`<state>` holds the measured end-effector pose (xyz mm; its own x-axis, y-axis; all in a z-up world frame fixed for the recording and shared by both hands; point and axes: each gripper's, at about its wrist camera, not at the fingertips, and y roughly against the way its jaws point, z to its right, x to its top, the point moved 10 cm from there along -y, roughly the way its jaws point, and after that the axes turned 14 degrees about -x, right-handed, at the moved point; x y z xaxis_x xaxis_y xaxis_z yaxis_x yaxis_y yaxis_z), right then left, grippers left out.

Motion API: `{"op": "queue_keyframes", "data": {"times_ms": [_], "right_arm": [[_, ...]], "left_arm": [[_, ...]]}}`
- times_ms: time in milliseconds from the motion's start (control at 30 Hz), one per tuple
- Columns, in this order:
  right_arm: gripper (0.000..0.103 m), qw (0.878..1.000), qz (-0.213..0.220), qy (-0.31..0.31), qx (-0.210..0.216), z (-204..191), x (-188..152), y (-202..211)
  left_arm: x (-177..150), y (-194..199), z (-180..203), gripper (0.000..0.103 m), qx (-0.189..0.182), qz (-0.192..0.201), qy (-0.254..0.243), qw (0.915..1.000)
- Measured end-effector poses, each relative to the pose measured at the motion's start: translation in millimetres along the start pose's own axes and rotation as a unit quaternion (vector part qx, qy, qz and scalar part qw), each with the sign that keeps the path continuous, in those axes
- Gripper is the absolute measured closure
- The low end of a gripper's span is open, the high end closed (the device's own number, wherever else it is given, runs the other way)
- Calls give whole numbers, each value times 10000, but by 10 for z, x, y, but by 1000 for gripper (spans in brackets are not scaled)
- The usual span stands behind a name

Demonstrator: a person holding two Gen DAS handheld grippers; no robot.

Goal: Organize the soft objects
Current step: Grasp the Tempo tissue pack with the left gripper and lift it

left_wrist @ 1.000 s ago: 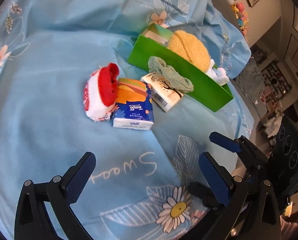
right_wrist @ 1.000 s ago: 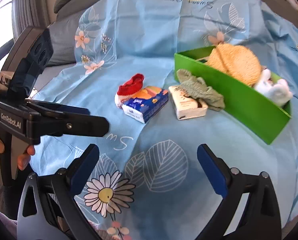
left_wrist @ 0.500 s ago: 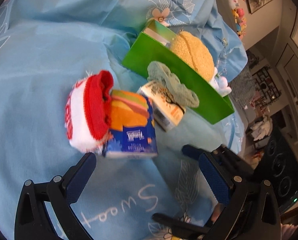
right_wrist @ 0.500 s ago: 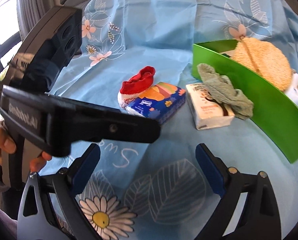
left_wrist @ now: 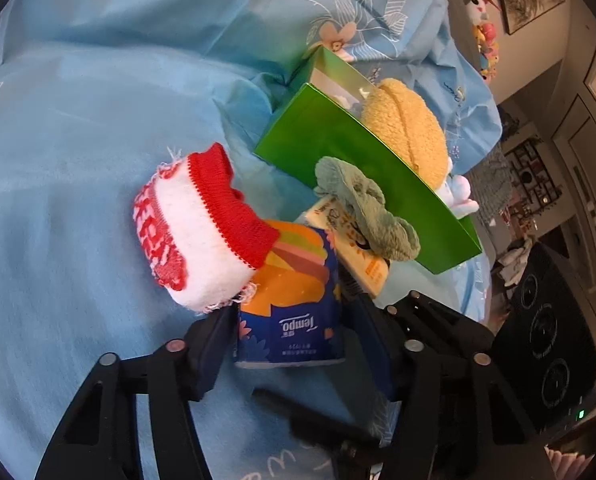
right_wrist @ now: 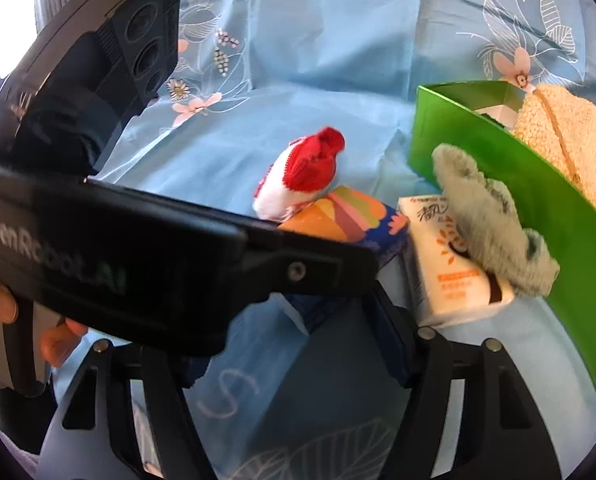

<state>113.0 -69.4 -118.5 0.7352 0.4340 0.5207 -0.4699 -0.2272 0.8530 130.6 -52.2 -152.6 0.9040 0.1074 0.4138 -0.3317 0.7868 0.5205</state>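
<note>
Both grippers have just been closing. Left gripper (left_wrist: 290, 344) fingers clamp the tempo pack (left_wrist: 294, 308), lying near the green box (left_wrist: 361, 176). Sock (left_wrist: 194, 232) rests on top; lift level & slow. Right gripper (right_wrist: 298, 344) fingers half-closed w/ the pack corner between; contact unclear.

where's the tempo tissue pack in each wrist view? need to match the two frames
Left wrist: tempo tissue pack sits low centre, between the left gripper fingers, whose jaws have just been closing on it.
Right wrist: the pack is mid-frame, partly hidden behind the left gripper's black body.
Shared landmark: the red and white sock resting on the pack's far end.
</note>
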Motion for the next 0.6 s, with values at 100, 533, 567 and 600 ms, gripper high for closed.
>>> {"op": "queue_keyframes", "data": {"times_ms": [100, 533, 567, 600], "right_arm": [[58, 9999, -28, -125, 82, 50, 3, -17], [74, 9995, 103, 103, 274, -171, -204, 213], [75, 9994, 151, 71, 308, -172, -218, 259], [75, 9992, 205, 61, 341, -172, -233, 316]], "left_arm": [[-4, 13, -24, 50, -57, 8, 67, 10000], [-287, 48, 348, 50, -79, -141, -274, 9995], [-307, 61, 387, 50, -83, -148, -322, 9993], [-327, 78, 427, 50, -89, -150, -377, 9991]]}}
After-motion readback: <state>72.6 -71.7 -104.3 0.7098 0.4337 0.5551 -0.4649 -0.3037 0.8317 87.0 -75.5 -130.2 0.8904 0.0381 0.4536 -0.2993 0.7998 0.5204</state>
